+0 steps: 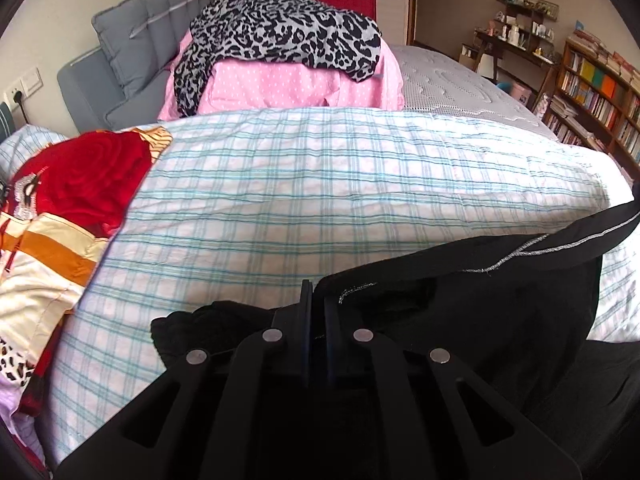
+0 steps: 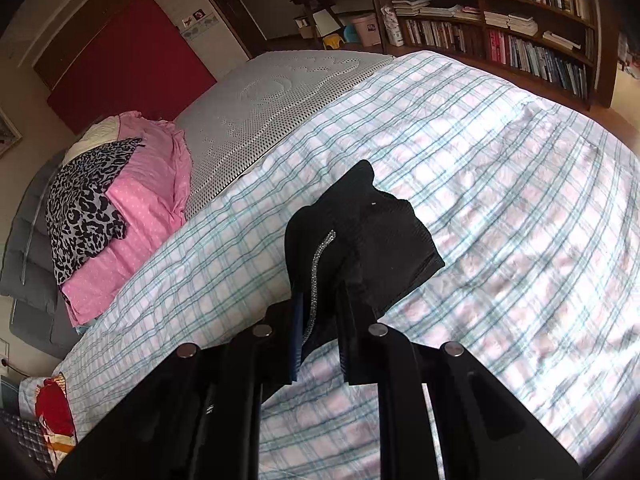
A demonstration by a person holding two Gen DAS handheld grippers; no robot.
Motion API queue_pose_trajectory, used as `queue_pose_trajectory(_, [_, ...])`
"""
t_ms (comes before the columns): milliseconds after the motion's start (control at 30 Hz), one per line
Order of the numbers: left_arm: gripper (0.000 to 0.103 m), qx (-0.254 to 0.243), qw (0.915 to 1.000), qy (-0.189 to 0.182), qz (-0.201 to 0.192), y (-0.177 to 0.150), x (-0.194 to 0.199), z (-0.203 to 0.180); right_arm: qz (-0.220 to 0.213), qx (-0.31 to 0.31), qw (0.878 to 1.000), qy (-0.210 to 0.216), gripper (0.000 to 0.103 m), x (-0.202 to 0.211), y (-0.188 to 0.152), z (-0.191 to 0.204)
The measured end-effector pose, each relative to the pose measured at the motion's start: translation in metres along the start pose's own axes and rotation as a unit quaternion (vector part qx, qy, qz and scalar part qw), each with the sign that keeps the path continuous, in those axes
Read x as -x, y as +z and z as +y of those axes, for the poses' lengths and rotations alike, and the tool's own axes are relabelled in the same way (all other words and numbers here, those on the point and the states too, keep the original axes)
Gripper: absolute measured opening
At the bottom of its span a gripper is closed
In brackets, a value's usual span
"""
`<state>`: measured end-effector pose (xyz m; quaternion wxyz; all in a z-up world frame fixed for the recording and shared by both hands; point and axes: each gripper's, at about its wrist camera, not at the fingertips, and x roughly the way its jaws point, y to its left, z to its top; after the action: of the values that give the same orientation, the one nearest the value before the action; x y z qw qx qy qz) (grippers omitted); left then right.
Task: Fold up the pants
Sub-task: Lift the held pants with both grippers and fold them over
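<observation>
In the left wrist view, my left gripper [image 1: 319, 300] sits at bottom centre, its jaws pinched narrow on the edge of the black pants [image 1: 460, 288], which spread from the fingertips toward the lower right of the frame over the plaid bedspread [image 1: 300, 184]. A red floral quilt [image 1: 76, 200] fills the left edge; leopard-print [image 1: 288, 28] and pink clothes [image 1: 288, 84] pile at upper centre. In the right wrist view, my right gripper [image 2: 320, 300] clamps a bunched fold of the pants [image 2: 368, 232], lifted just above its fingertips at frame centre; a bookshelf [image 2: 500, 20] crosses the upper right.
</observation>
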<state>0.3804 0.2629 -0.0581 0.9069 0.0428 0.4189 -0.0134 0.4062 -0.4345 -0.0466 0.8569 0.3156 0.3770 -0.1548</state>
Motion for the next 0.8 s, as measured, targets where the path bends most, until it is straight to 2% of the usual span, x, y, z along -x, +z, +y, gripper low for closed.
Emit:
queue_pose_trajectory(167, [0.004, -0.016, 0.9993, 0.016, -0.030, -0.026, 0.042, -0.008, -0.008, -0.009, 1.000, 0.003, 0.014, 0.047, -0.030, -0.034])
queue_pose_trajectory(267, [0.004, -0.023, 0.9990, 0.012, -0.036, -0.045, 0.063, -0.012, -0.012, -0.021, 1.000, 0.014, 0.014, 0.080, -0.054, -0.060])
queue_pose_trajectory(433, [0.004, -0.024, 0.9992, -0.005, -0.031, -0.082, 0.092, -0.013, -0.017, -0.037, 0.999, 0.021, 0.014, 0.139, -0.102, -0.107])
queue_pose_trajectory(600, [0.004, -0.025, 0.9993, -0.020, -0.019, -0.115, 0.109, -0.013, -0.026, -0.017, 1.000, 0.004, 0.014, 0.188, -0.153, -0.135])
queue_pose_trajectory(800, [0.005, -0.027, 0.9993, -0.024, -0.010, -0.145, 0.128, -0.009, -0.030, -0.015, 0.999, 0.002, 0.014, 0.223, -0.195, -0.157])
